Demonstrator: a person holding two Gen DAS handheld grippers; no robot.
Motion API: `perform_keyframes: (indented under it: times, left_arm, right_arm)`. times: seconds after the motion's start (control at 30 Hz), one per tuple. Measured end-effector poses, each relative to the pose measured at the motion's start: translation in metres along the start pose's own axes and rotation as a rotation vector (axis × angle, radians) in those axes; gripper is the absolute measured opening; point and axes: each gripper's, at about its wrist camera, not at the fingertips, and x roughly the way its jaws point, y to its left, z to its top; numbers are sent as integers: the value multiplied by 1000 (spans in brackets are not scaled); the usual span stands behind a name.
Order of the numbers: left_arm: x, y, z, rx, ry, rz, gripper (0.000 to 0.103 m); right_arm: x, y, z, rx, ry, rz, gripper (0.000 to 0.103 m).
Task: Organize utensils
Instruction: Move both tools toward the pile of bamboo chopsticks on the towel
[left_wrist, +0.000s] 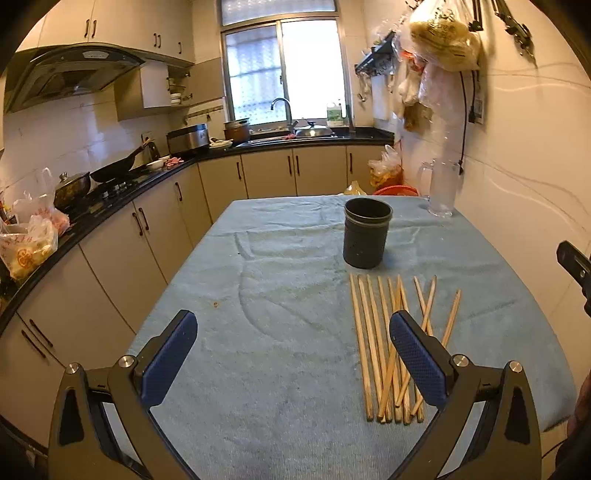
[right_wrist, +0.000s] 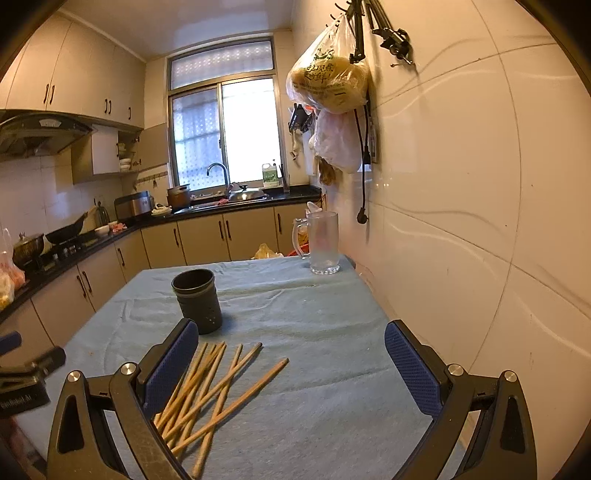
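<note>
Pale blue, black and bare wood under warm yellowish light

The table (left_wrist: 280, 266) wears a light blue cloth with a fine ribbed weave and a small brown spot near its left side. The chopsticks (left_wrist: 384, 347) are plain tan wood, unpatterned. The holder (left_wrist: 365, 236) is matt black with a thin grey band below its rim and small dots low on its wall. The left tongs (left_wrist: 293, 358) and right tongs (right_wrist: 291, 365) are black with silver bolts; their pads (right_wrist: 173, 365) are dark blue with a dimpled grid. The mug (right_wrist: 323, 242) is clear, frosted glass. Cabinets (left_wrist: 269, 171) are beige with dark handles, under a black countertop (left_wrist: 306, 142); the wall (right_wrist: 480, 203) is white.
</note>
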Motion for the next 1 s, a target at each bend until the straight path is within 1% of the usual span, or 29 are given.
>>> perform_keyframes:
  times: [0.13, 0.4, 0.63, 1.0]
  left_arm:
    - [1, -1, -2, 2, 16, -15, 103]
    - [8, 5, -7, -28, 55, -35, 103]
    - [17, 4, -8, -30, 81, -44, 103]
    - [32, 5, -11, -37, 122, -48, 103]
  right_arm:
    - [-2, 0, 0, 5, 13, 2, 103]
    - [0, -2, -2, 20, 35, 11, 103]
    - [9, -4, -6, 40, 67, 21, 103]
    - [23, -2, -12, 34, 109, 24, 103]
